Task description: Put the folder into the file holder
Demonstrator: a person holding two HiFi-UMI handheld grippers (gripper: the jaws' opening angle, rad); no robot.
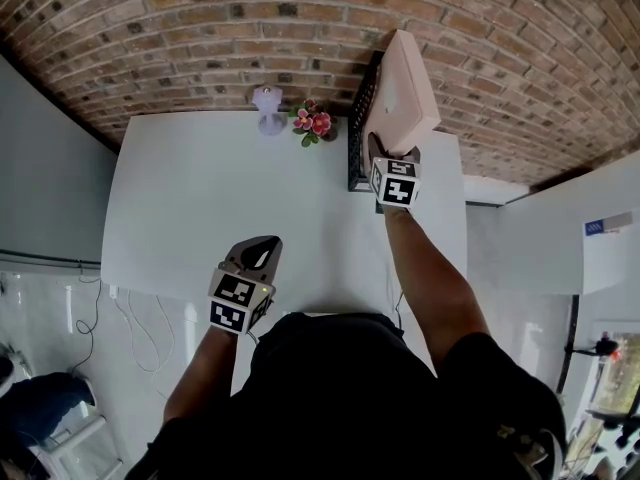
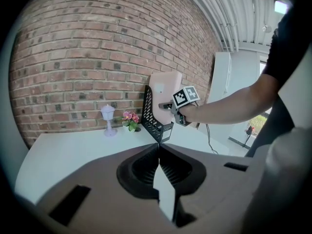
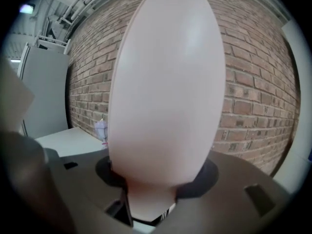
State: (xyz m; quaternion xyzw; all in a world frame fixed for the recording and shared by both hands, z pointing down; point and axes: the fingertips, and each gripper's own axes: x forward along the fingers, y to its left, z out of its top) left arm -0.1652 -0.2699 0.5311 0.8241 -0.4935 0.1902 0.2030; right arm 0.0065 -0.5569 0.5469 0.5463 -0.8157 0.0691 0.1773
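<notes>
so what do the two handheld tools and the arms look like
The left tool and right tool have grey-brown moulded bodies with dark inner recesses. Each carries a white cube printed with black square markers. The person wears a black short-sleeved top.

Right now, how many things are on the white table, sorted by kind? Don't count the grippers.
Folder: 1
File holder: 1
Little lamp: 1
Bunch of flowers: 1
Total: 4
</notes>
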